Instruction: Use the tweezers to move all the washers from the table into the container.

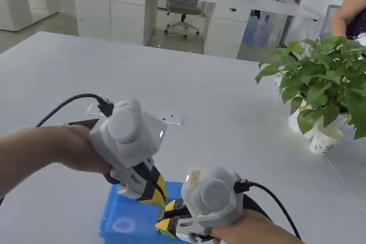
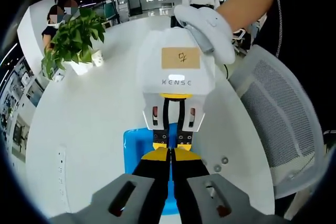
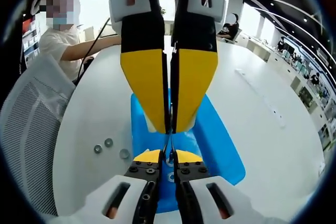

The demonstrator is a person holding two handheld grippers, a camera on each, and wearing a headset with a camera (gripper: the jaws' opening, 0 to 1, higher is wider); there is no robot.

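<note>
While the left gripper [image 1: 159, 195] and the right gripper [image 1: 167, 221] meet tip to tip at the bottom centre of the head view, the blue container [image 1: 123, 221] lies directly under them on the white table [image 1: 217, 101]. Seen from the right gripper view, the left gripper's yellow jaws come down from the top of the frame, pressed almost together, and the right gripper's own yellow tips sit close together just below them. A thin metal sliver, apparently the tweezers [image 3: 169, 144], runs through the slit between the two sets of tips; which pair pinches it I cannot tell. Three washers [image 3: 108, 142] lie on the table just left of the container in that view, and lower right of it in the left gripper view. What looks like one small ring rests on the container floor near the bottom centre. A potted plant [image 1: 320, 78] stands at the right edge of the head view, with a white cup [image 1: 326, 140] beside it and a clear strip [image 1: 166, 119] left of centre.
</note>
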